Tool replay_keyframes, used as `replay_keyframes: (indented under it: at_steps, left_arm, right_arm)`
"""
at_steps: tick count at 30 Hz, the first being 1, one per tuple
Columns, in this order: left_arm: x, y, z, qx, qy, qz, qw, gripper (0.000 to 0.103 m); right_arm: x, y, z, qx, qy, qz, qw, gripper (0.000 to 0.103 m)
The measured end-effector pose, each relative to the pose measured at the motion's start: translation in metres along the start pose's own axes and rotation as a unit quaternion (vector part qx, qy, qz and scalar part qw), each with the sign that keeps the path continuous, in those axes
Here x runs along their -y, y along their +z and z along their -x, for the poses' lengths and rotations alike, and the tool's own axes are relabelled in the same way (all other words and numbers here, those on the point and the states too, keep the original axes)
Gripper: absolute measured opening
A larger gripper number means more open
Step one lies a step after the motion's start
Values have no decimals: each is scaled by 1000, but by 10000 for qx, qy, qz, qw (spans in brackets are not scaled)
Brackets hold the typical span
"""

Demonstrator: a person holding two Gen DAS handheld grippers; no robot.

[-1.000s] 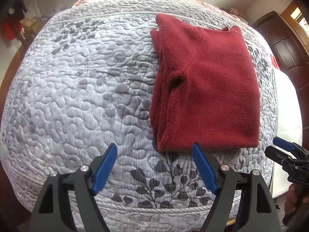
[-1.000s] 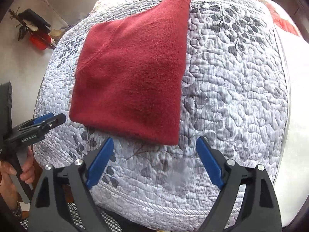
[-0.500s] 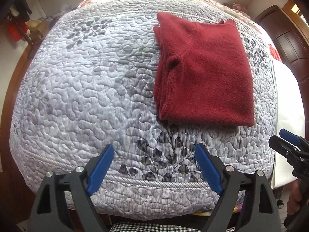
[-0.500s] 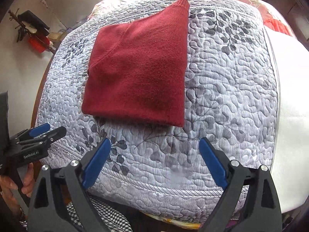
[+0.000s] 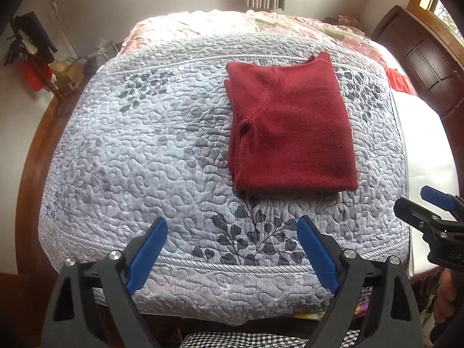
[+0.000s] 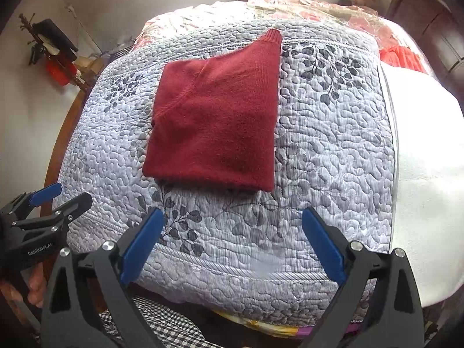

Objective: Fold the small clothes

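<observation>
Your left gripper (image 5: 232, 249) and right gripper (image 6: 232, 243): both spread wide, empty. Red sweater (image 5: 293, 133) lies folded on the quilt (image 5: 145, 150) (well apart from both).

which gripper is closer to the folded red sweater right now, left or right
Roughly even, left perhaps slightly nearer. The left gripper hangs open off the red sweater's near left corner; the right gripper hangs open below its near edge, toward the right corner. Neither touches it.
</observation>
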State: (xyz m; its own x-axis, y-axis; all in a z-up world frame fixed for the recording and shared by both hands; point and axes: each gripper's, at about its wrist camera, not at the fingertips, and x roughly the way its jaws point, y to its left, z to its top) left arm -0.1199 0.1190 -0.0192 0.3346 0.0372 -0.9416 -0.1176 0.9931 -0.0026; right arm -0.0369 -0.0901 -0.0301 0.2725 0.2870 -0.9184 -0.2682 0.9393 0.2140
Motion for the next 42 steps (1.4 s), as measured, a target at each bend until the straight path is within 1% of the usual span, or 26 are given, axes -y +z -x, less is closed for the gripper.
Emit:
replay_keyframes:
  at_steps: [7,12,21,42]
  left_arm:
    - [3,-3,21,210,120,-67,9997,93]
    - [4,-3,27,307,181,-118,9993,94]
    - [3,-1,20,217,203,-131,9995,94]
    - [5,-1,15,202,213,-156,9994,95]
  right_arm:
    - [-8,-5,18,148,-118,96,9998,96]
    - [-10,-2,25,235,-166,82,9996,96]
    - [-14,2,23,244,-333,140,9991,96]
    - [-17,2,14,129,-568,239,9980,97]
